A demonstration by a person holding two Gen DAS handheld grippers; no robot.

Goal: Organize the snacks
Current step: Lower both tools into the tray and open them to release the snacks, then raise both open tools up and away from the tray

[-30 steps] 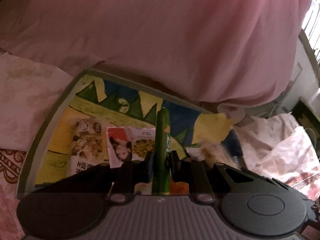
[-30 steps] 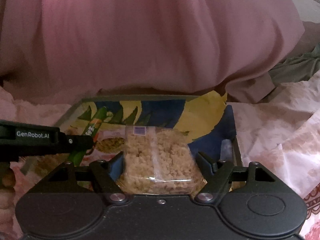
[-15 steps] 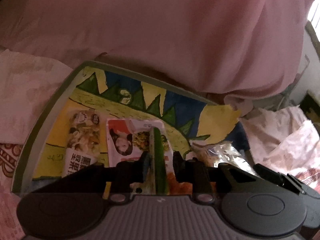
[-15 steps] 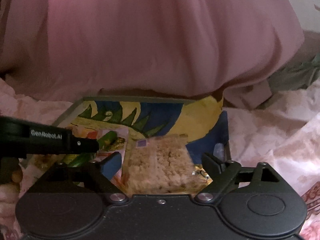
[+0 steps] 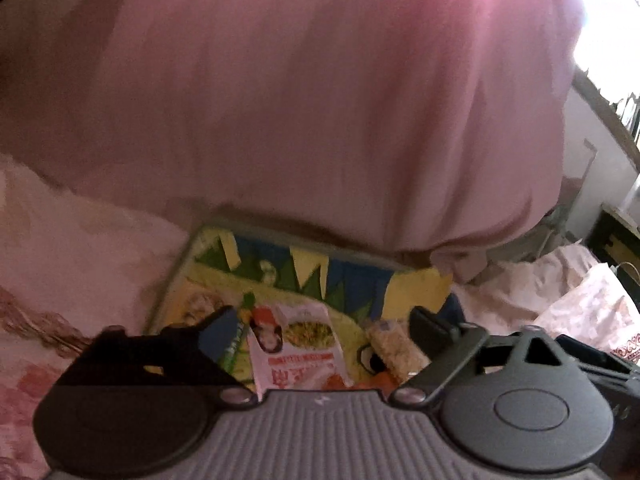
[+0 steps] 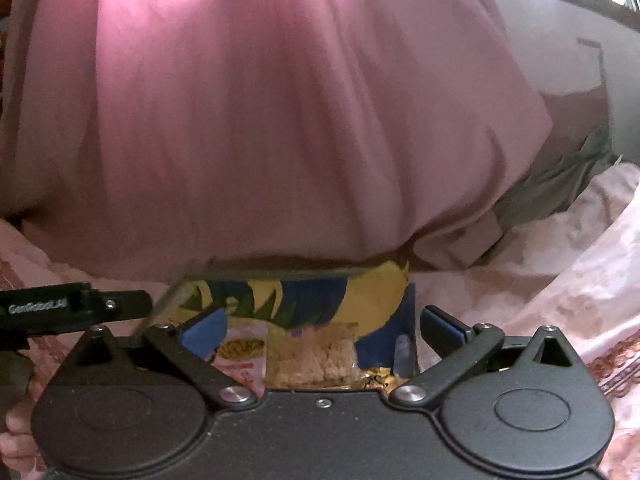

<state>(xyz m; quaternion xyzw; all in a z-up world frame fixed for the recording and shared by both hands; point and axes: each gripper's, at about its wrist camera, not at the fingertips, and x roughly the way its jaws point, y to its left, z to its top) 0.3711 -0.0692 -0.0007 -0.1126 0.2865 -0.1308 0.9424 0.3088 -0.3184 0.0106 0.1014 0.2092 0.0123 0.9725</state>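
A printed box (image 5: 188, 258) with a green rim lies open on the bed and holds the snacks. In it lie a green stick pack (image 5: 236, 338), a red and white packet with a face on it (image 5: 296, 340) and a clear bag of puffed rice (image 5: 394, 346). My left gripper (image 5: 320, 322) is open and empty, raised in front of the box. My right gripper (image 6: 322, 326) is open and empty; the rice bag (image 6: 312, 354) lies in the box between and beyond its fingers. The box rim also shows in the right wrist view (image 6: 280, 274).
A big pink quilt (image 5: 300, 100) bulges right behind the box. Floral bedding (image 5: 80, 248) surrounds it on the left and right (image 6: 560, 300). The left gripper's body (image 6: 68, 308) shows at the left of the right wrist view. Dark furniture (image 5: 616, 240) stands far right.
My left gripper opened and let the green stick pack go into the box, then drew back. My right gripper opened wider and drew back from the rice bag, which stays in the box.
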